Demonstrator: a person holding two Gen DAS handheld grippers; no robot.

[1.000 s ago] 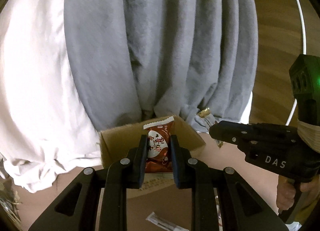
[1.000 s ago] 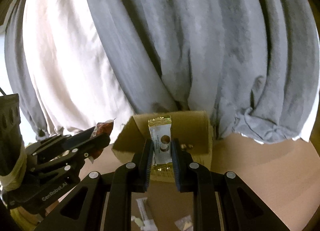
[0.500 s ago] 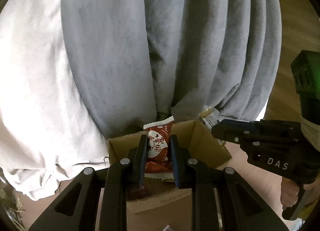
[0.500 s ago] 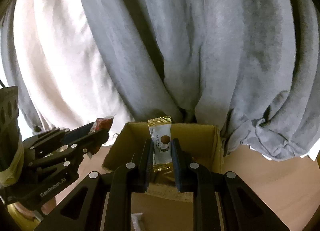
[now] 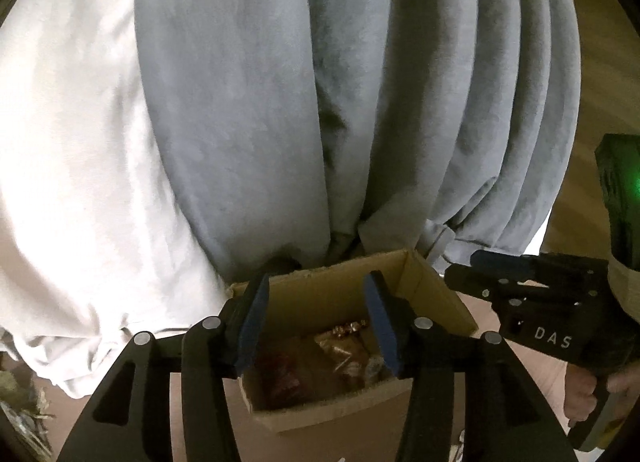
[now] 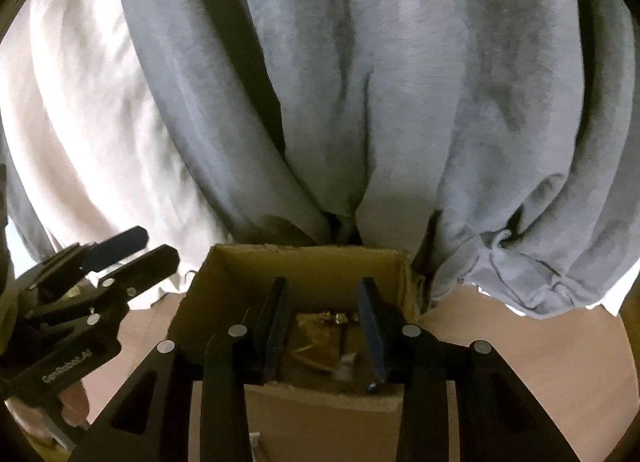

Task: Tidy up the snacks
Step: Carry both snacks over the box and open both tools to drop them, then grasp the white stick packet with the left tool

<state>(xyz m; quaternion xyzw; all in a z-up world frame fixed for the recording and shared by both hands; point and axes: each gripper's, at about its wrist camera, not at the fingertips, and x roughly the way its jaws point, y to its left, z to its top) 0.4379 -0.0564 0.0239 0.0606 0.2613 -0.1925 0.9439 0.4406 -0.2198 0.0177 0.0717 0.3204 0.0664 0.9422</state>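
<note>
— Someone's home, you think?
— Looks it. Grey curtain (image 5: 360,102) fills the frame's centre, with a white one (image 5: 72,162) at left, both bunched on a wood floor (image 5: 600,62) seen at far right.
— And the box (image 6: 308,266)?
— Plain cardboard, on a tan surface (image 6: 500,326) at lower centre.

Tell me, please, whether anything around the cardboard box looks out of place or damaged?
Nothing stands out. The cardboard box sits upright with snack packets loose inside, and both grippers are opening above it, nothing between their jaws.
</note>
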